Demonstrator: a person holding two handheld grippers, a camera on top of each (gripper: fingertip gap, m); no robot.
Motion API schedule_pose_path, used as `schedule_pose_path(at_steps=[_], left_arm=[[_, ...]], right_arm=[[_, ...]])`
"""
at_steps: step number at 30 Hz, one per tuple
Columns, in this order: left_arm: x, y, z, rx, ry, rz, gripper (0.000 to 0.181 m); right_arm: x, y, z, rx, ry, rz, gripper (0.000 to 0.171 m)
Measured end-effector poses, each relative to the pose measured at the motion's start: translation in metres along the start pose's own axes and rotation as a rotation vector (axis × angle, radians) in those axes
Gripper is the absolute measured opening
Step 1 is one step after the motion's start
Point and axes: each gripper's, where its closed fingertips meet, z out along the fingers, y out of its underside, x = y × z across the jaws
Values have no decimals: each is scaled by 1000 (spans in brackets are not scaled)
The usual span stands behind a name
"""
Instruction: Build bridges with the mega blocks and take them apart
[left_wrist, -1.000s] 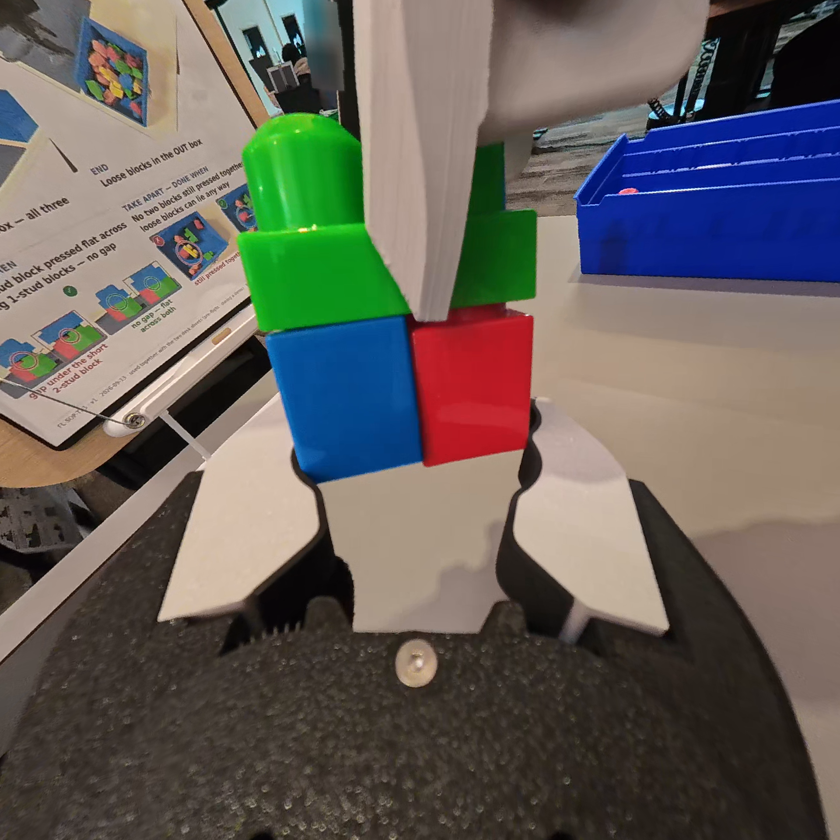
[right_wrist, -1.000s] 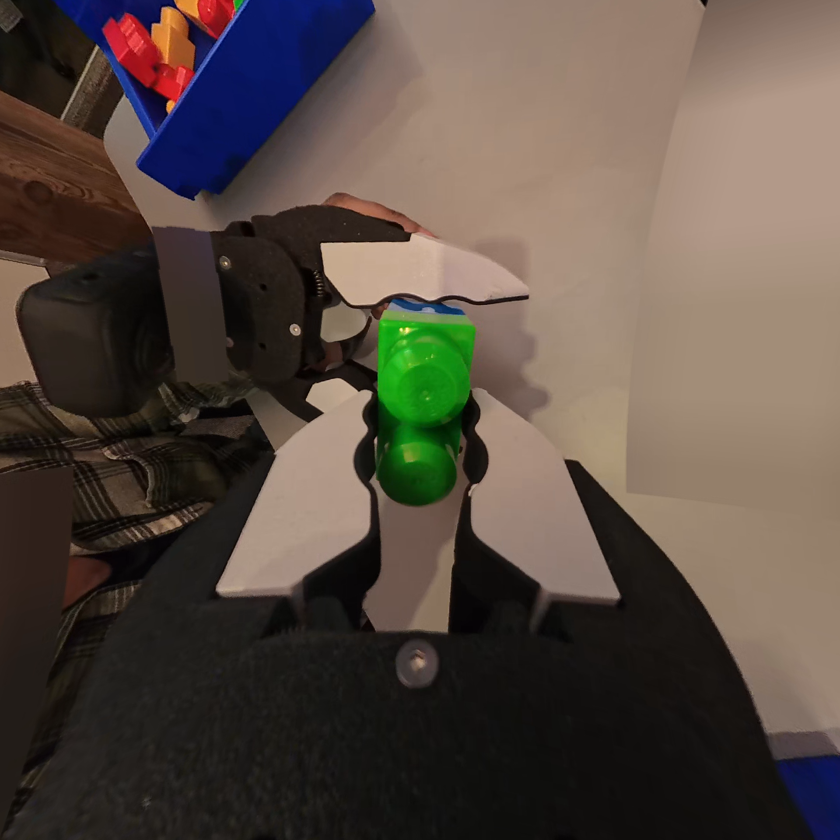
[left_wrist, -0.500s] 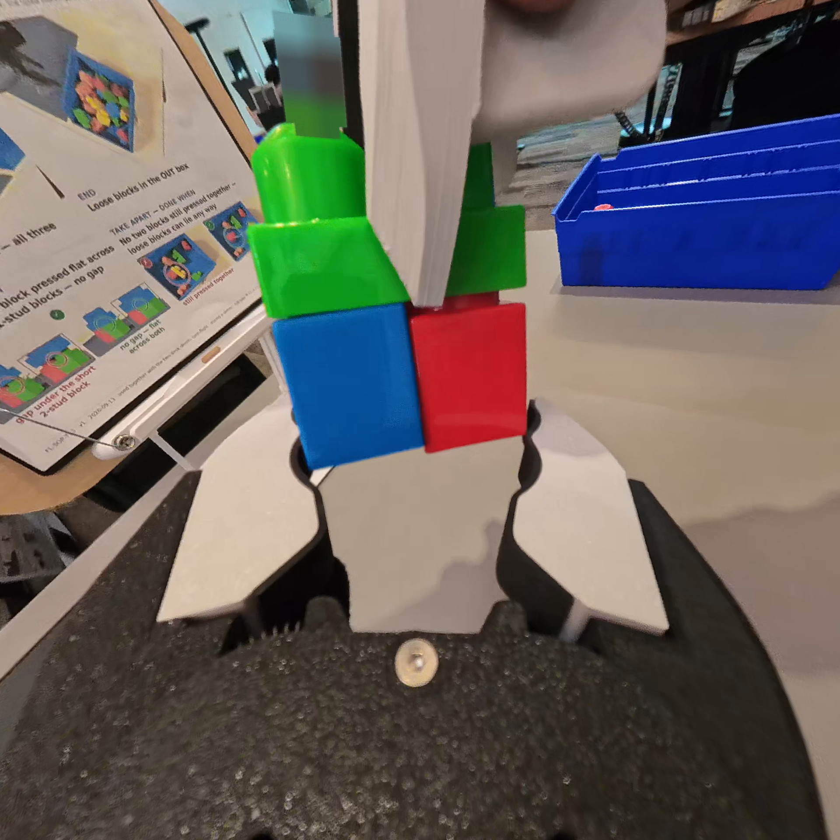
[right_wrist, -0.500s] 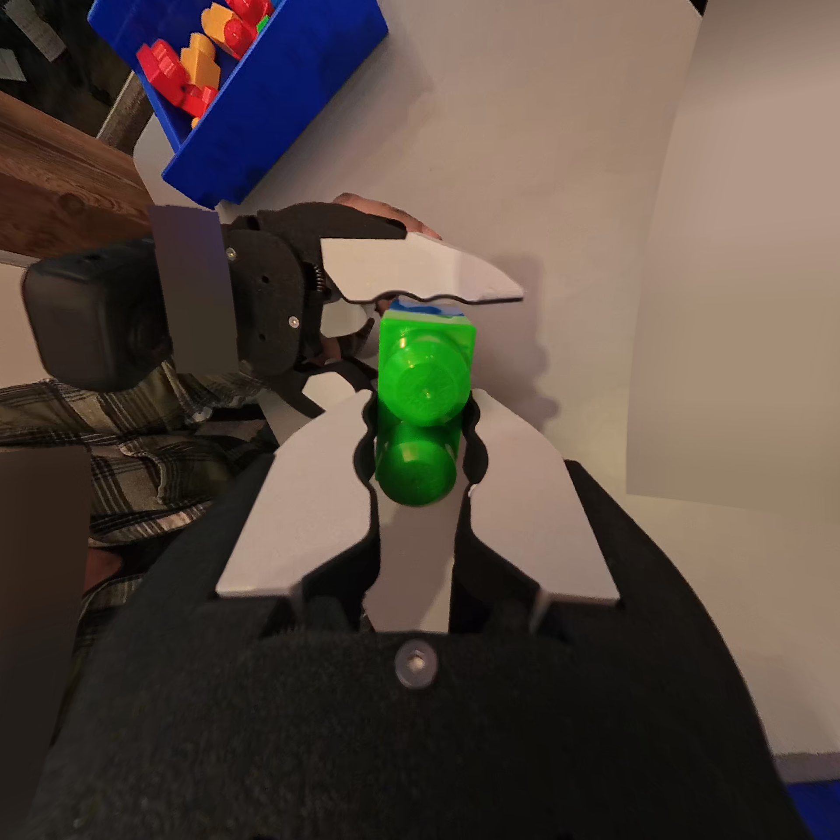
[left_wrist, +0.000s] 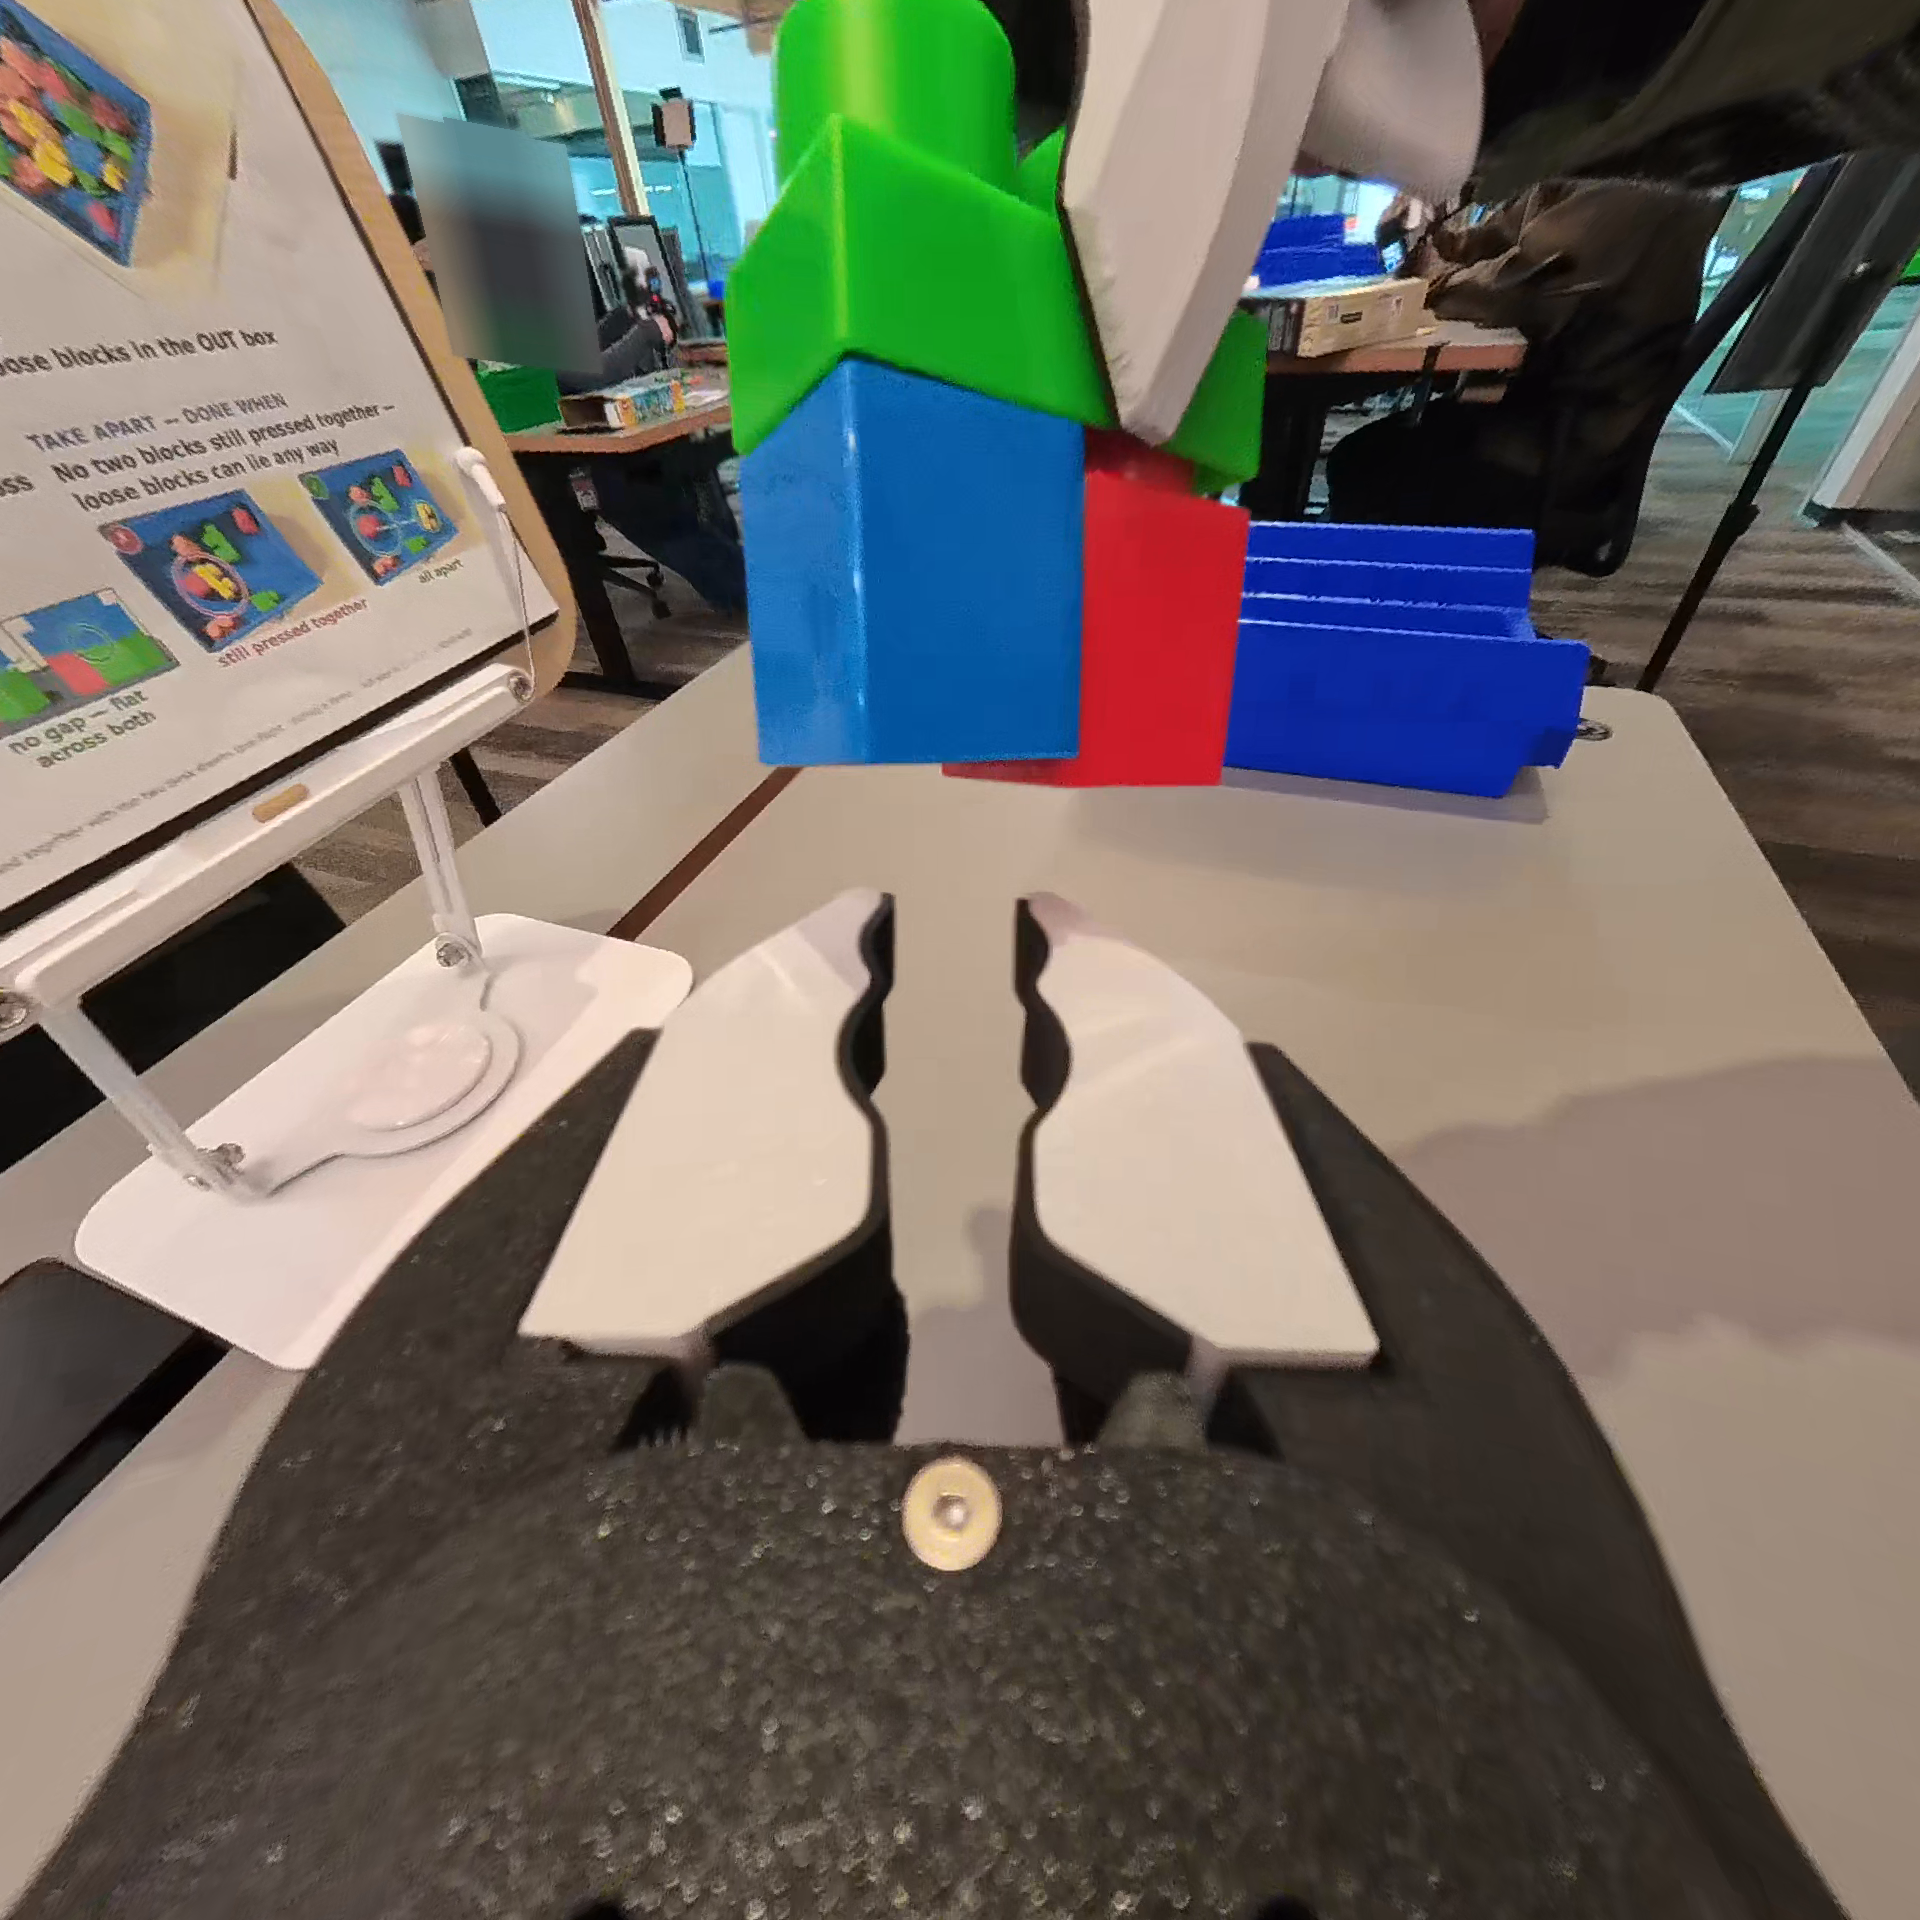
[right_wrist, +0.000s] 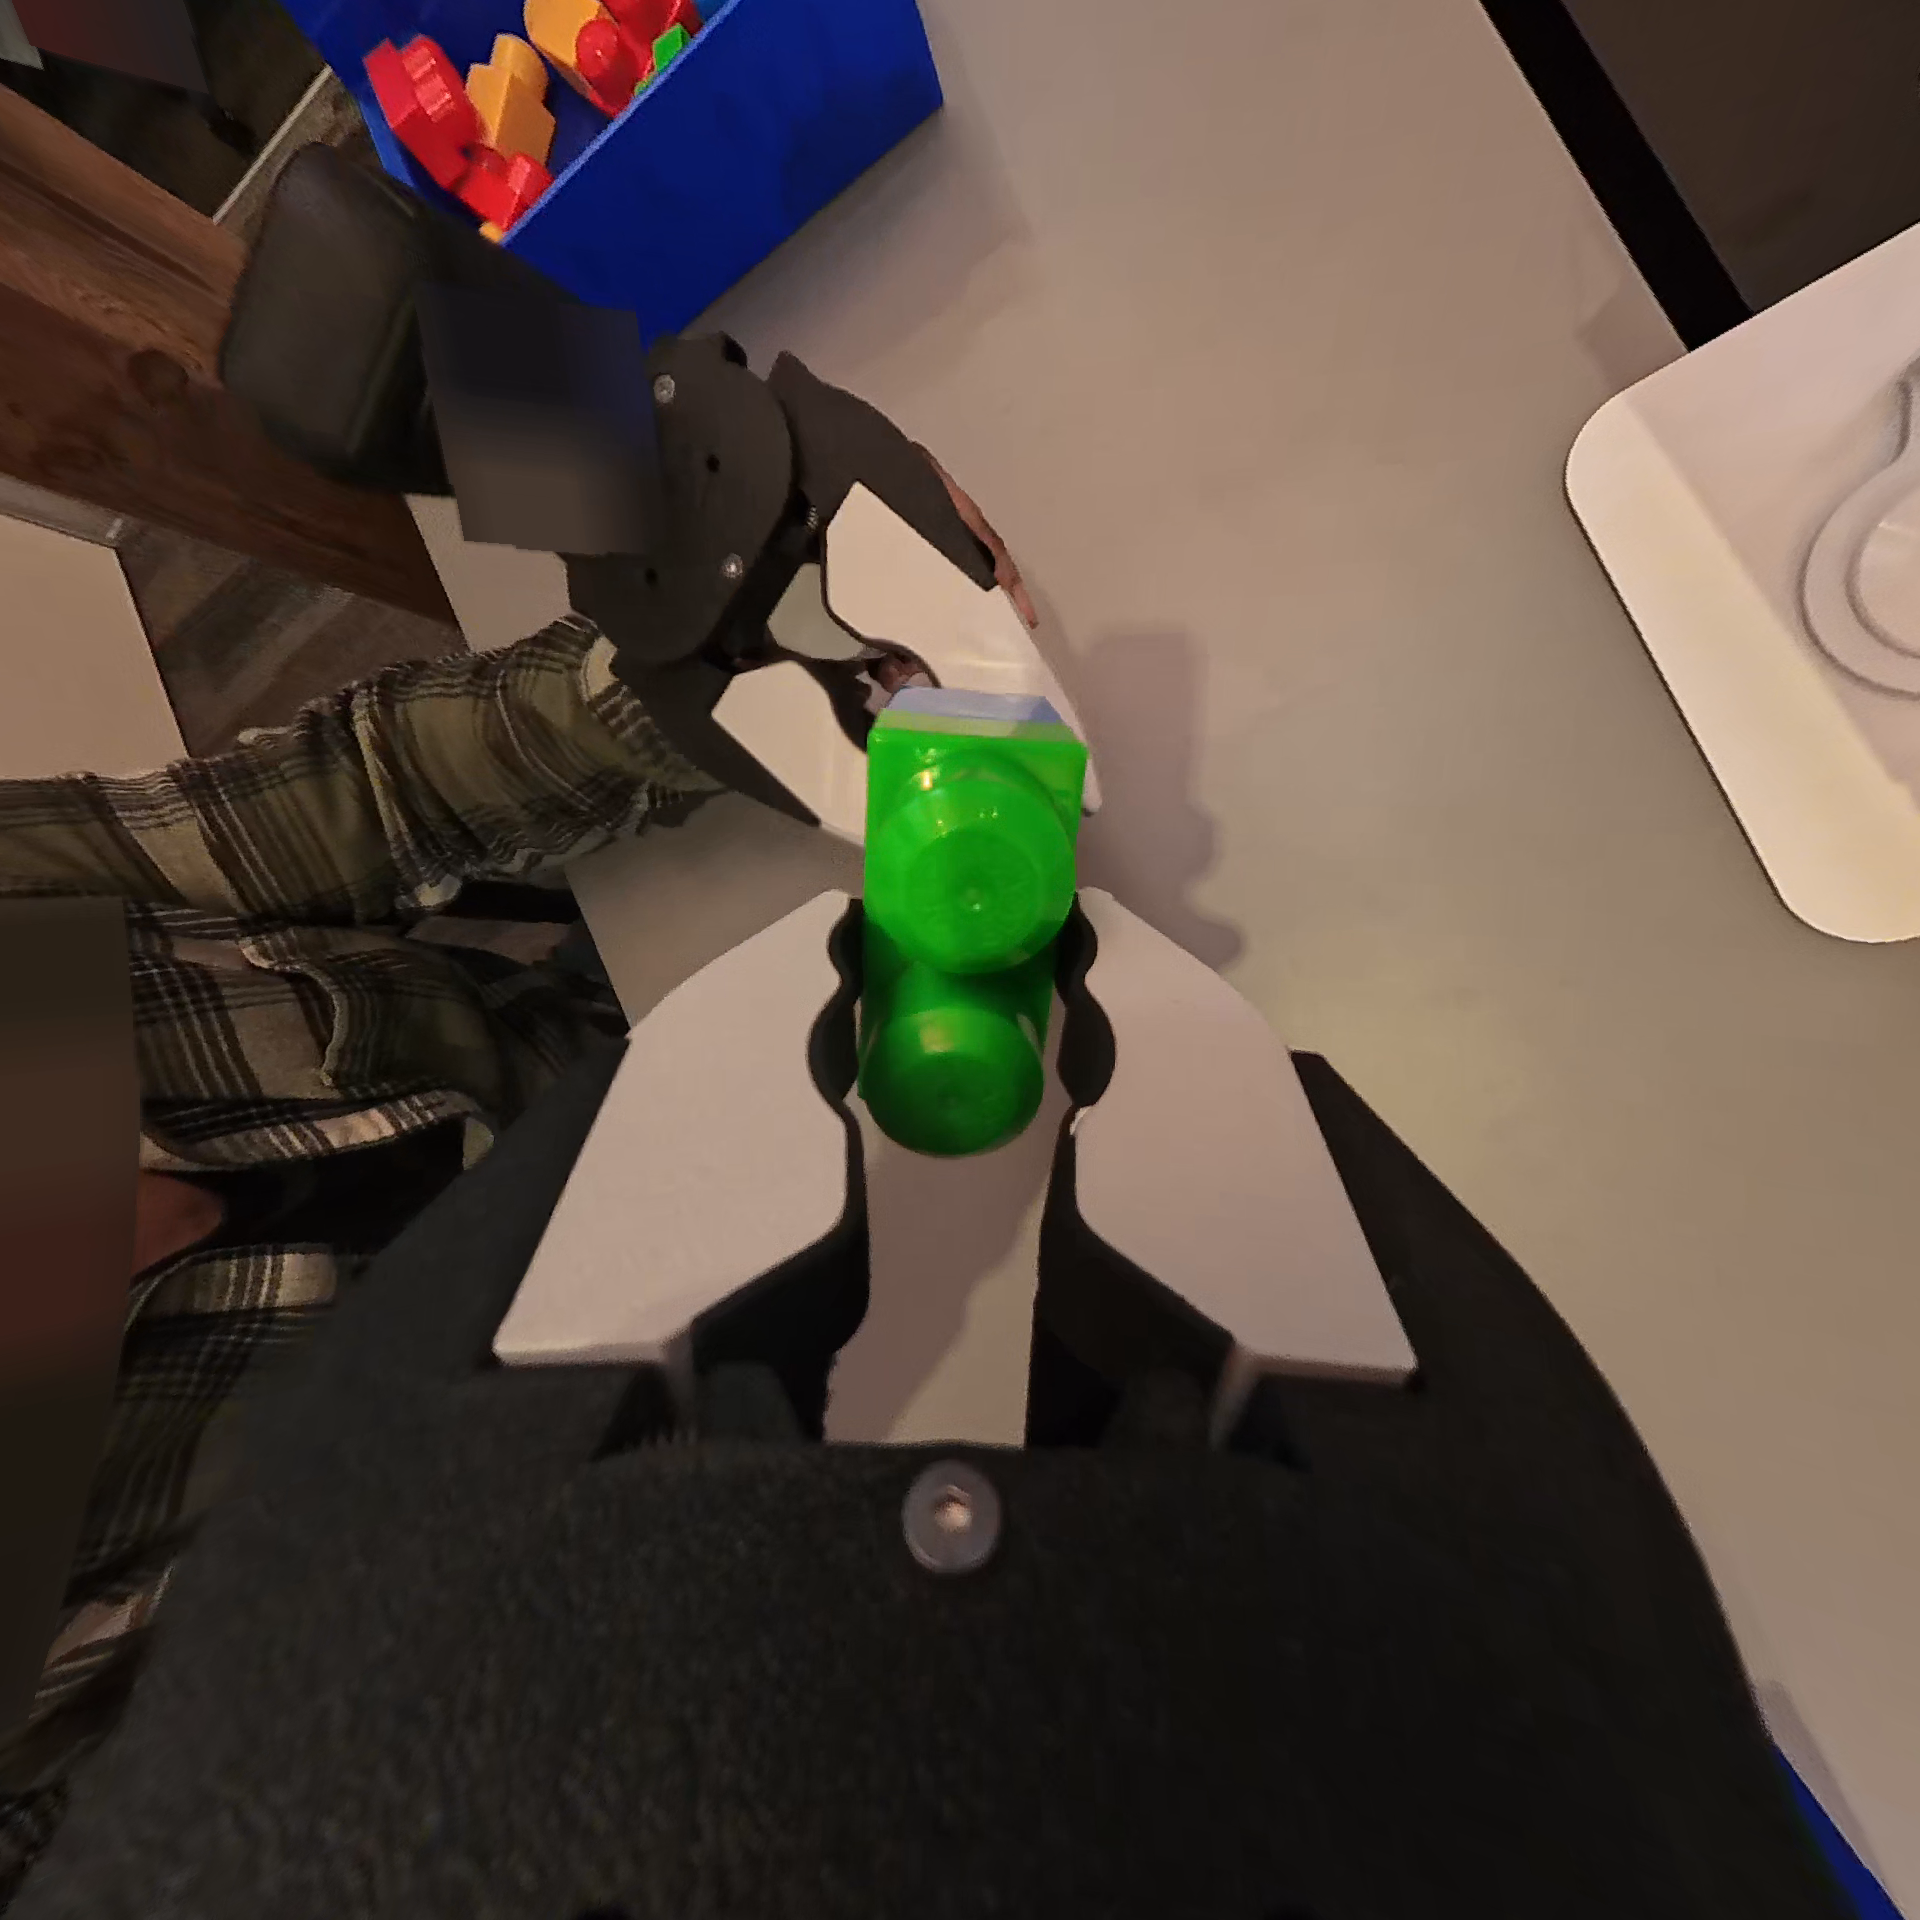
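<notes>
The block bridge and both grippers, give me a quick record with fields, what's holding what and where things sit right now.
bridge: green block across a blue block and a red block, off the table
right gripper: shut on green block, from above
left gripper: empty, narrow gap between fingers, below the bridge
bin of loose blocks: behind left gripper in the right wrist view
other blue bin: behind the bridge
instruction board: on a stand, left

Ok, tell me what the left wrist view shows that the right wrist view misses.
Only the left wrist view shows the red block, the instruction board and an empty-looking blue bin. Only the right wrist view shows the bin of loose blocks and a plaid sleeve. Both show the green block gripped by the right gripper, atop the blue block.
</notes>
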Motion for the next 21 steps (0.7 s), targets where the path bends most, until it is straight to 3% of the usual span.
schedule_pose_path(at_steps=[1,10,14,21], left_arm=[[0,0,-2,4,1,5,13],[-2,0,-4,2,2,17,11],[7,-3,-5,26,97,-27,23],[19,7,-5,-6,241,-73,13]], right_arm=[[0,0,0,3,4,-3,35],[0,-3,-4,12,24,-38,35],[0,0,-3,12,28,-71,35],[-2,6,1,-3,18,-124,35]])
